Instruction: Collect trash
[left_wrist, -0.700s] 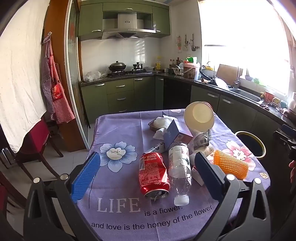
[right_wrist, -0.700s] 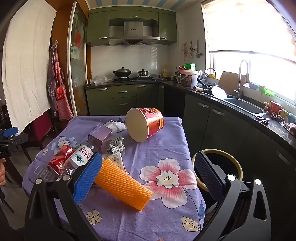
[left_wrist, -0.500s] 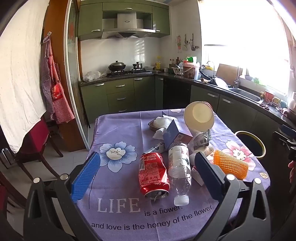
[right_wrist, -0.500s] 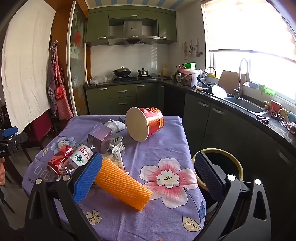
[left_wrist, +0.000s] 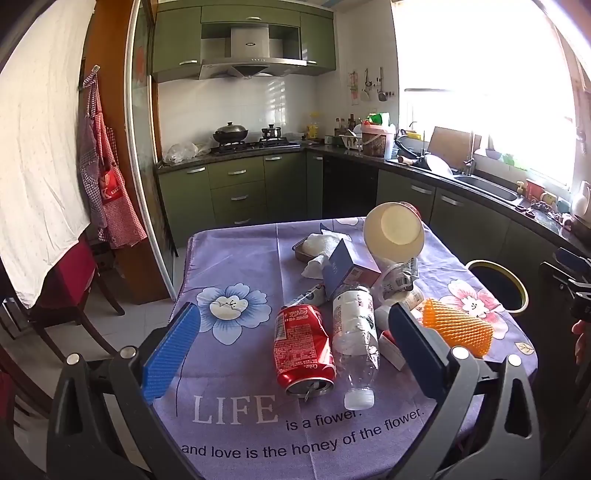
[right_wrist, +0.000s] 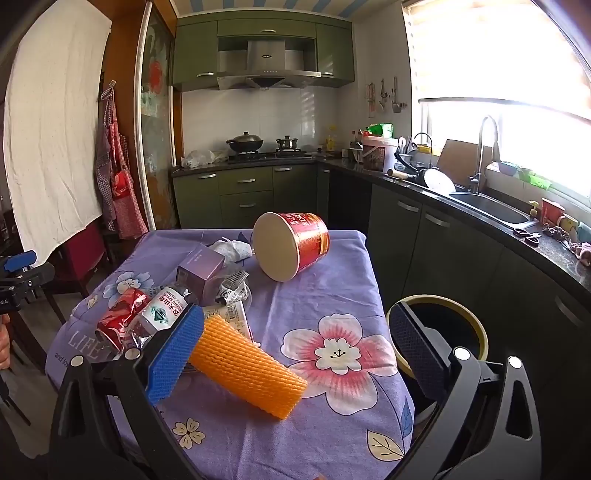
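1. The red can lies on the table, open end toward the camera.
2. It sits between the left gripper fingers, untouched.
3. Both the left and right gripper are wide open, empty.

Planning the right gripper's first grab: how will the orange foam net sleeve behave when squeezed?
The orange net sleeve looks like open foam mesh, so it probably squashes easily and weighs little. It lies on its side as a tapered tube, so a nudge may roll it across the tablecloth.

Bare tablecloth left; trash pile blocks right.
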